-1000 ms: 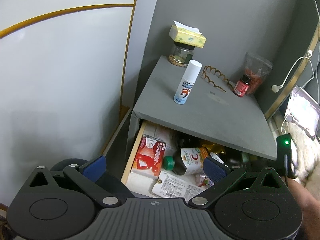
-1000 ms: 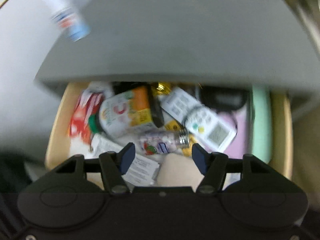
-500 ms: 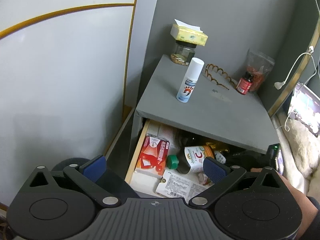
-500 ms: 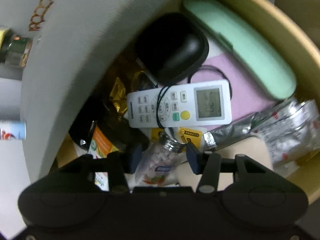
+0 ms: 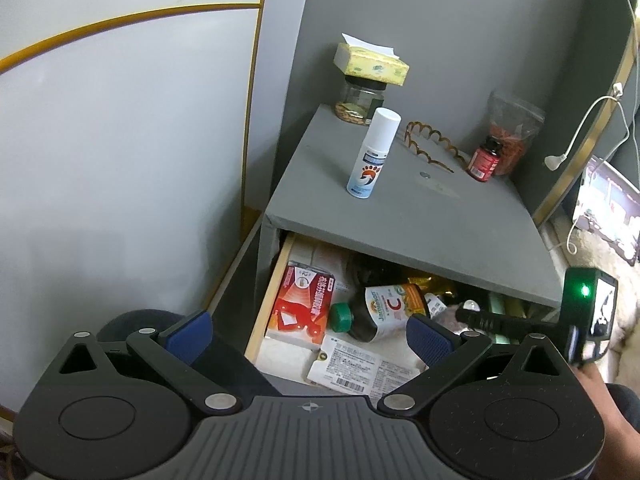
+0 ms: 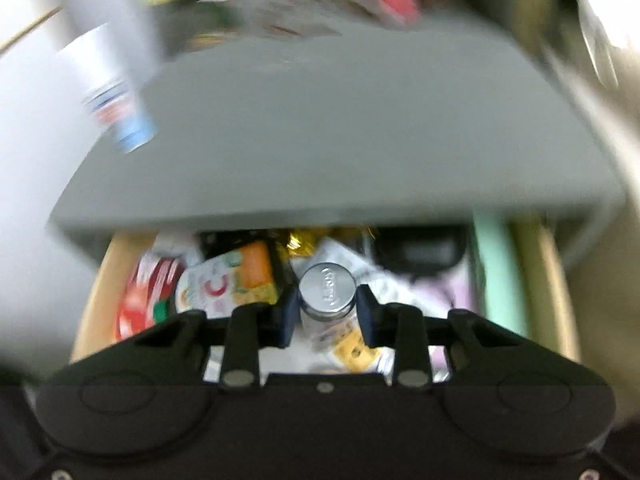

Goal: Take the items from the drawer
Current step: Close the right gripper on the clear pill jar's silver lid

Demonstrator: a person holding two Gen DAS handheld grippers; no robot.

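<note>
The wooden drawer [image 5: 269, 300] stands pulled out under the grey nightstand top [image 5: 420, 216]. Inside lie a red box [image 5: 304, 304], a dark vitamin bottle [image 5: 384, 312] with a green cap, printed sachets [image 5: 352, 364], a black case [image 6: 420, 252] and a mint-green case [image 6: 496, 272]. My right gripper [image 6: 326, 312] is closing its jaws on a small clear bottle with a silver cap [image 6: 328, 286]; both blue pads touch its sides, and it hangs above the drawer's contents. My left gripper [image 5: 308, 336] stays open in front of the drawer with nothing between its fingers.
On the nightstand top stand a white spray bottle [image 5: 372, 156], a glass jar [image 5: 360, 100] with a tissue pack on it, a red pill bottle [image 5: 486, 158], a wavy hair band [image 5: 432, 142] and a bag. A white wall [image 5: 120, 160] is on the left, a cable [image 5: 580, 132] on the right.
The right gripper's jaws narrowed around the small silver-capped bottle, then rolled and drew back from deep in the drawer with it. The left gripper has not moved.
</note>
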